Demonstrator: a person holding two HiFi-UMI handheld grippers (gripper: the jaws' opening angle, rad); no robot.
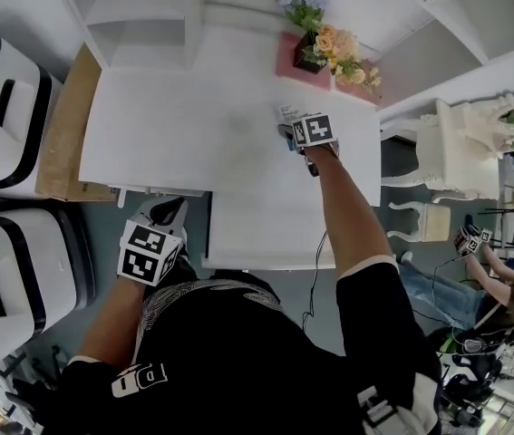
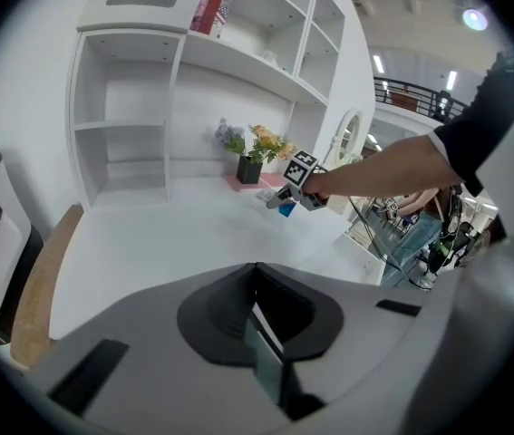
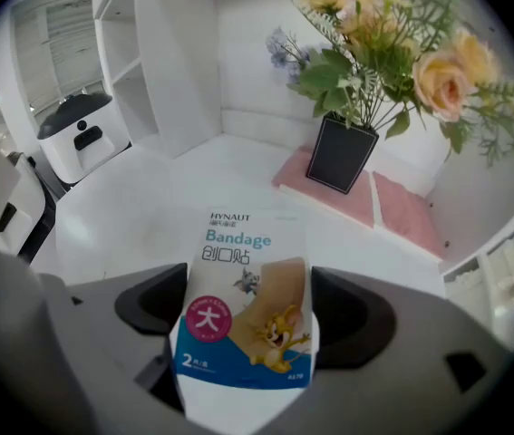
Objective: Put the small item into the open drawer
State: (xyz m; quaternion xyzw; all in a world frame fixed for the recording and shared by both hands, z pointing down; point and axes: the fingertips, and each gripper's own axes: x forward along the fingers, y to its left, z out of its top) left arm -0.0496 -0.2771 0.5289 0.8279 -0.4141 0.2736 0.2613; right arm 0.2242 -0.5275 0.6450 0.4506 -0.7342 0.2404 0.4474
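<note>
The small item is a flat bandage packet [image 3: 243, 279], white and blue with a cartoon print. My right gripper [image 3: 243, 338] is shut on its lower end and holds it just above the white desk [image 1: 175, 125]. The head view shows that gripper [image 1: 295, 134] far out over the desk, near the flowers, with the packet [image 1: 287, 113] poking out beyond it. The open drawer [image 1: 270, 261] juts out from the desk's front edge, below my right arm. My left gripper [image 1: 170, 212] hangs left of the drawer at the desk's front edge, jaws together and nothing between them [image 2: 261, 352].
A dark pot of flowers [image 1: 309, 54] stands on a pink mat [image 1: 295, 69] at the back of the desk. Two white appliances [image 1: 3, 107] [image 1: 16, 275] and a wooden board [image 1: 62, 134] are on the left. A white chair [image 1: 447, 152] and a seated person [image 1: 479, 275] are on the right.
</note>
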